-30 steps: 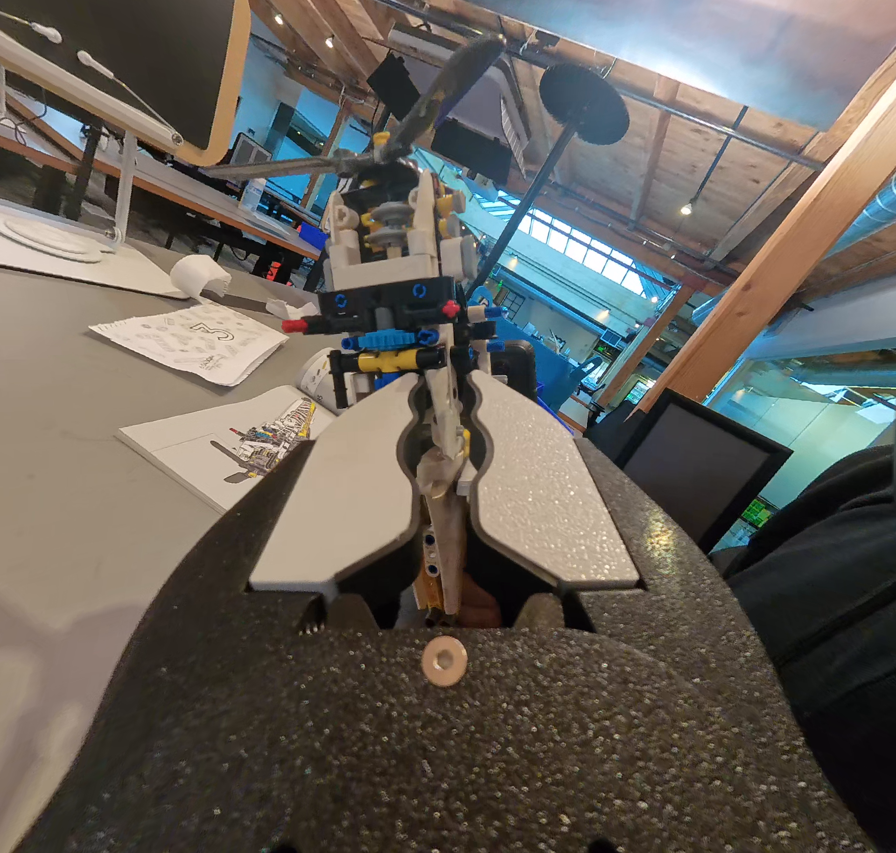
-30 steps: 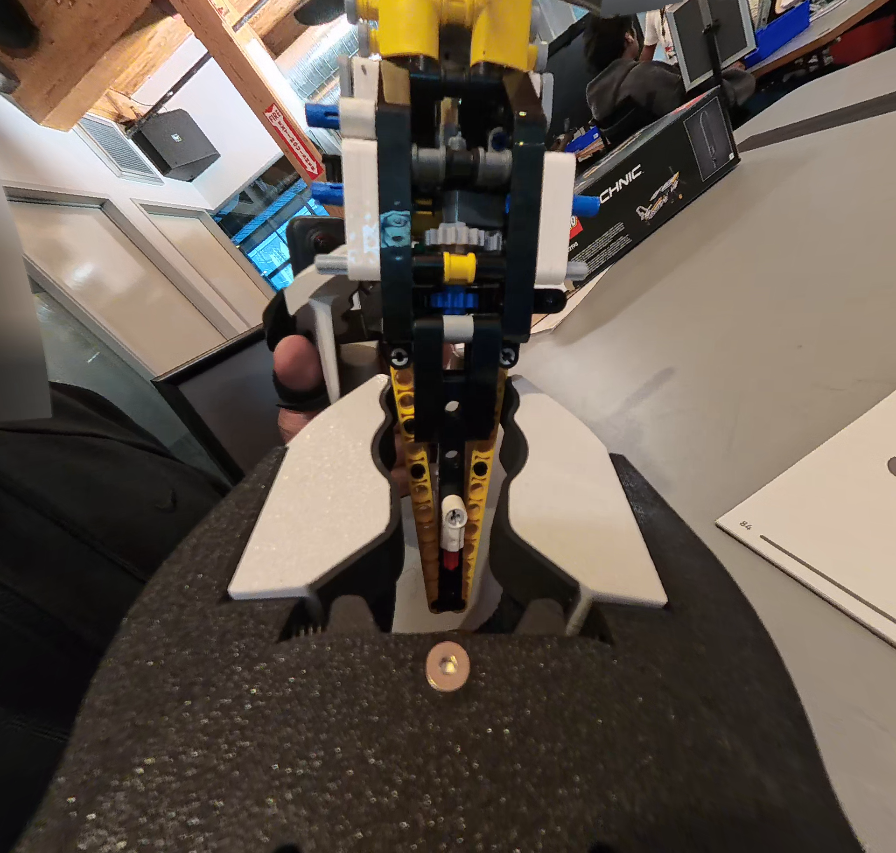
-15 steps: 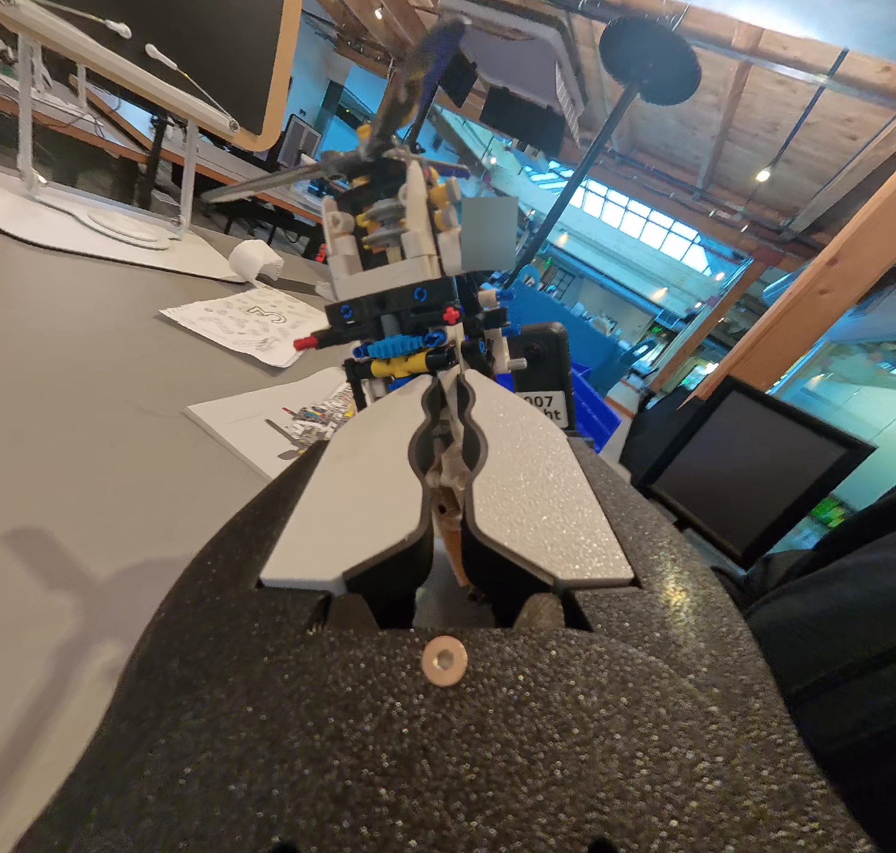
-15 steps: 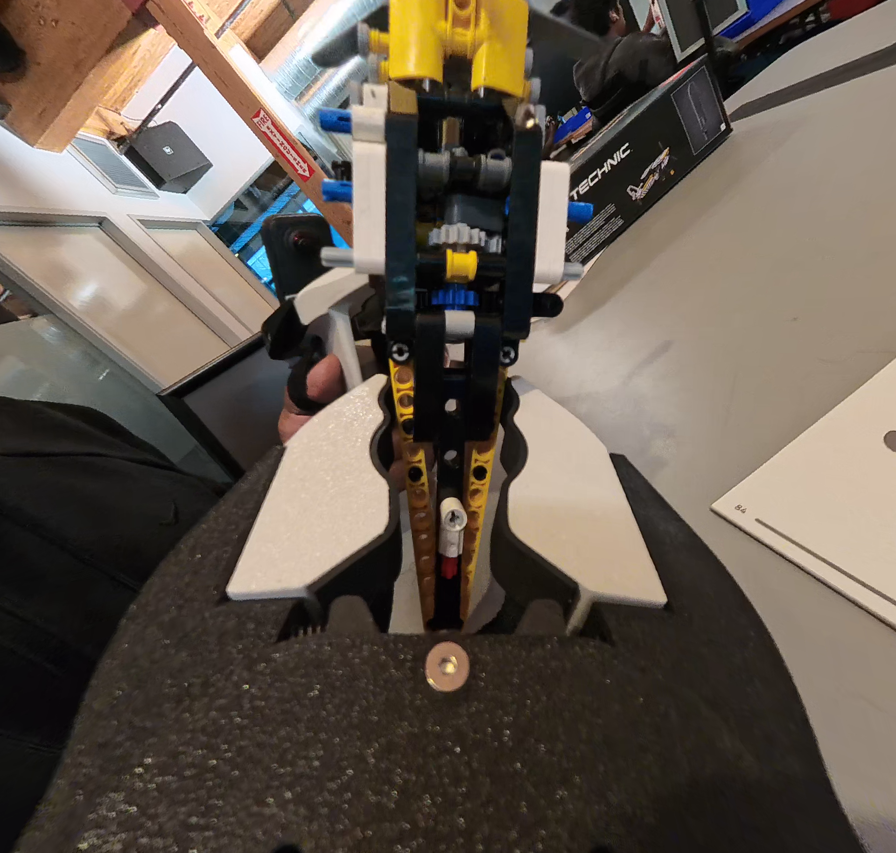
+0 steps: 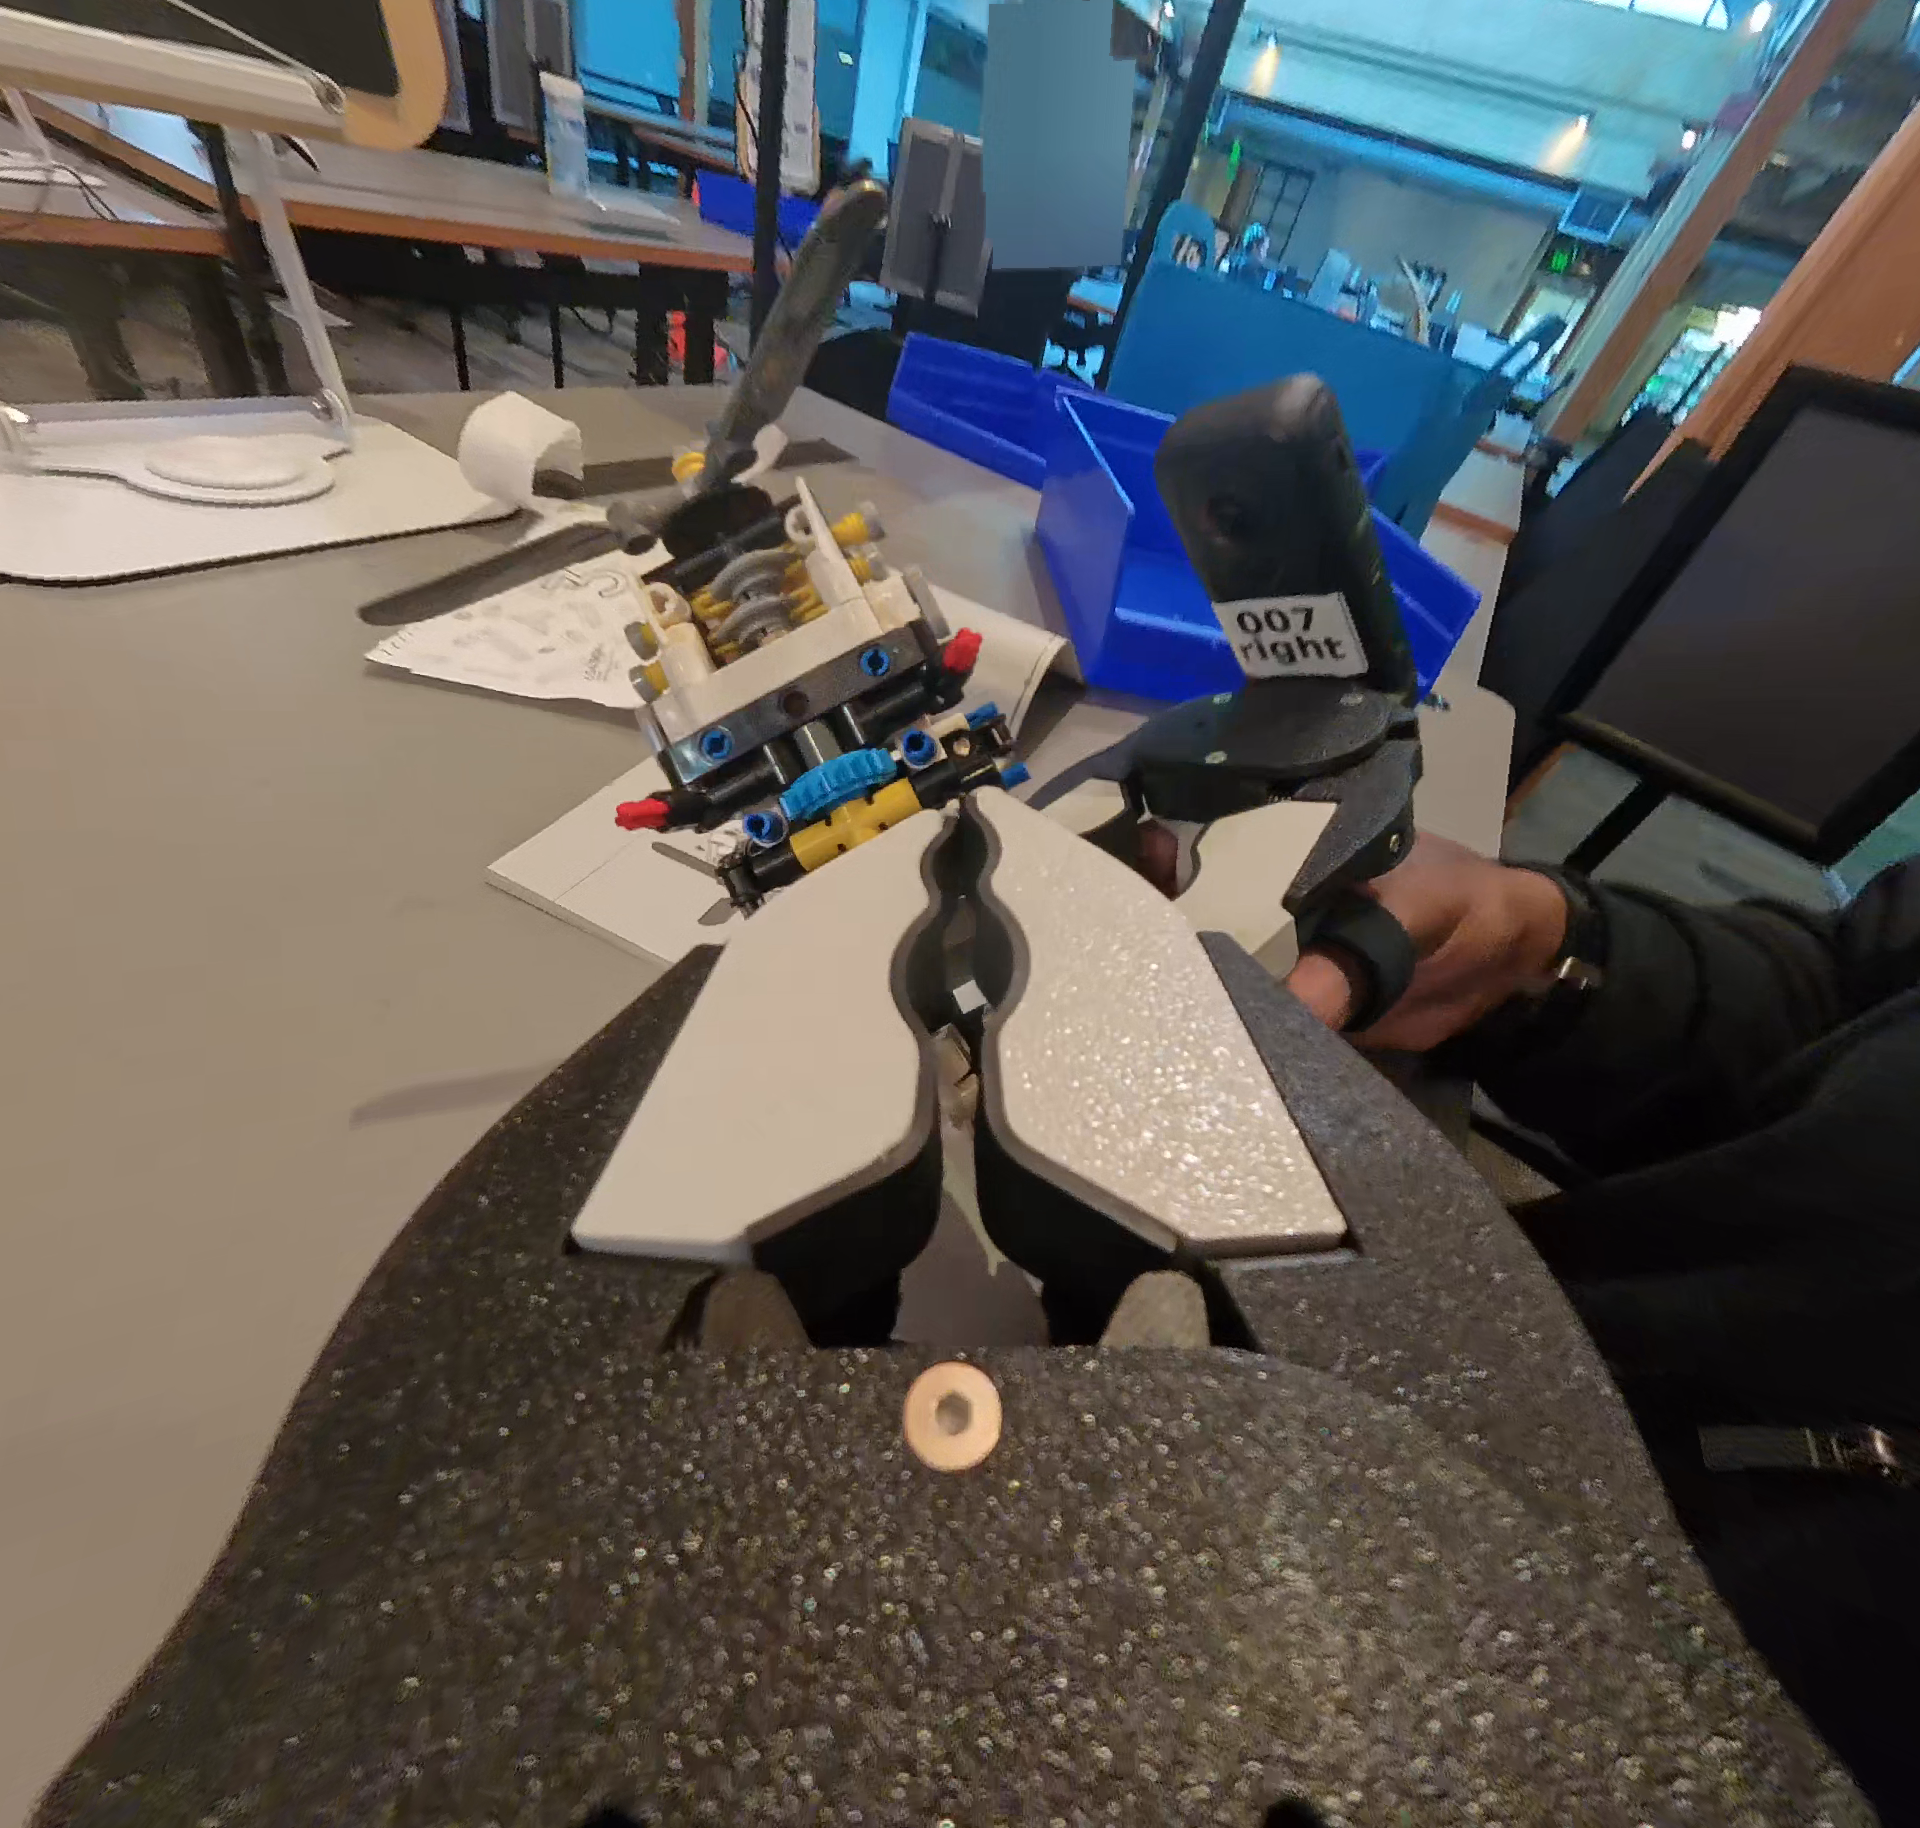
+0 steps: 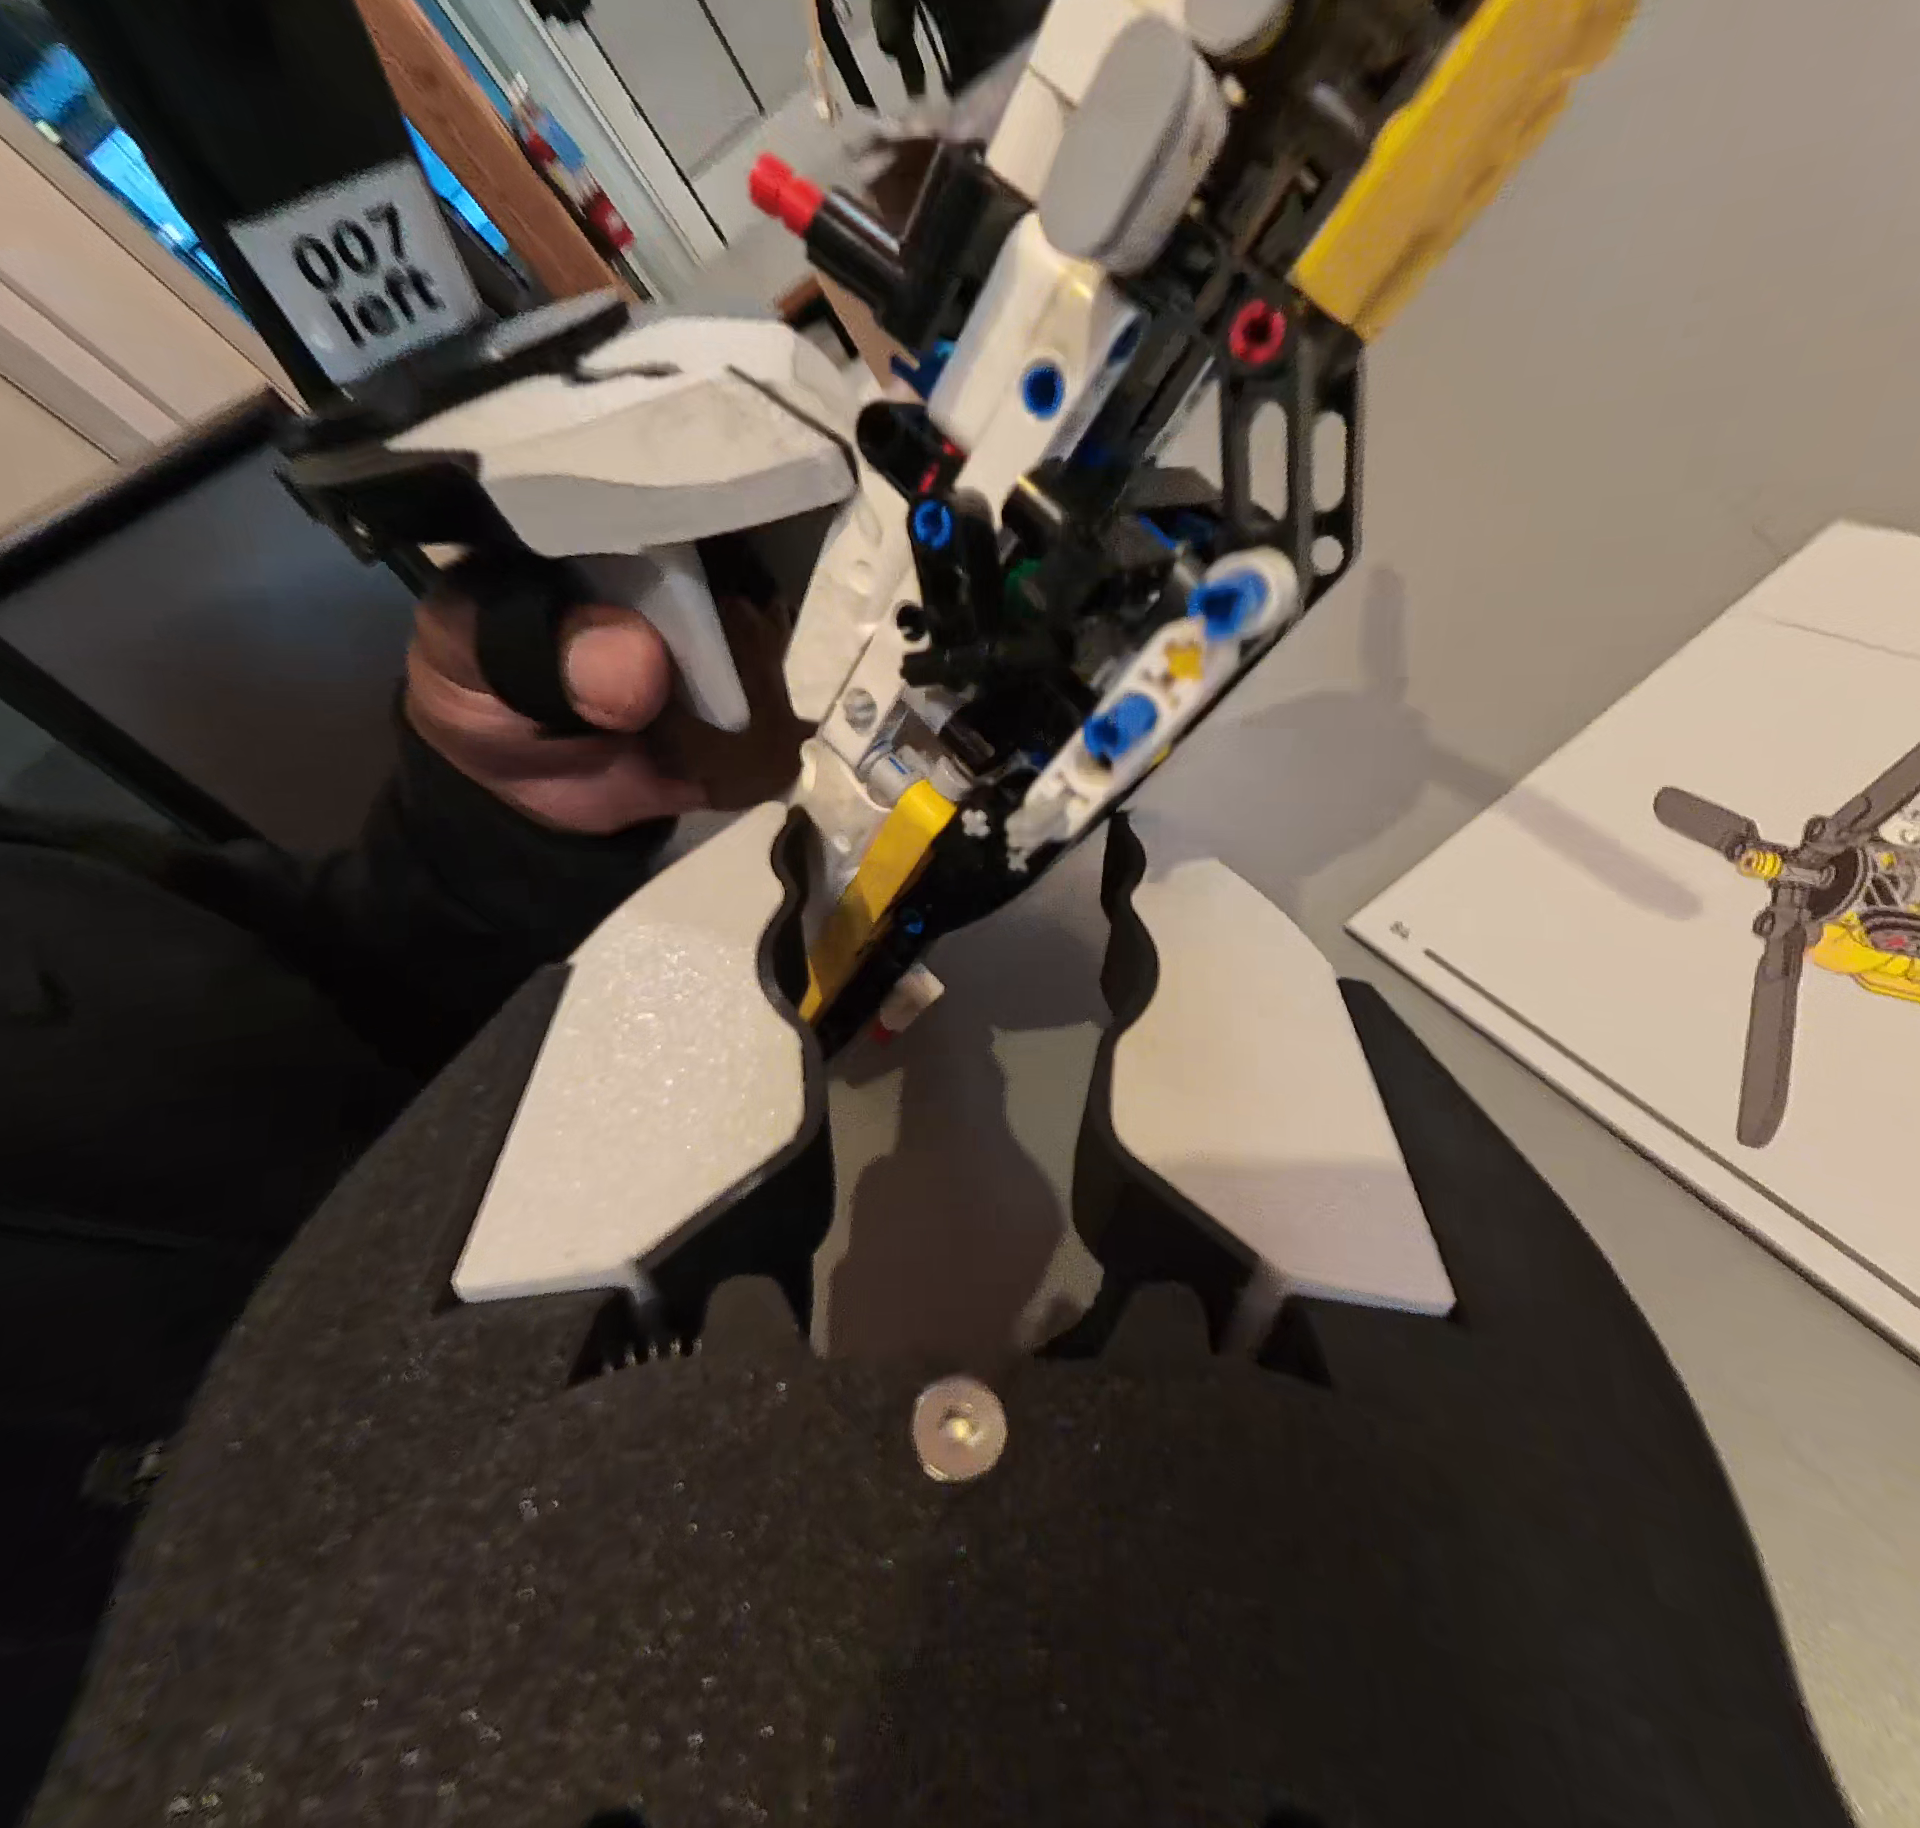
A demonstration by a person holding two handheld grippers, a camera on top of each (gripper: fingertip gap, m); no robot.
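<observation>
While your left gripper (image 5: 961, 822) has its grey fingers pressed together at the tips, pinching the toy's thin lower edge, your right gripper (image 6: 956, 885) stands spread, the yellow, black and white building-brick propeller model (image 6: 1091, 531) leaning on its left finger (image 6: 665, 1030) and clear of the other. Beyond, an open white instruction booklet (image 6: 1662, 999) lies on the grey desk (image 5: 208, 843), and blue plastic bins (image 5: 1122, 552) sit near its far edge.

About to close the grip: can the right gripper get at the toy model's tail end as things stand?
Probably yes: the toy model's tail end sits between the open fingers of the right gripper, leaning on one finger, with nothing in the way.
</observation>
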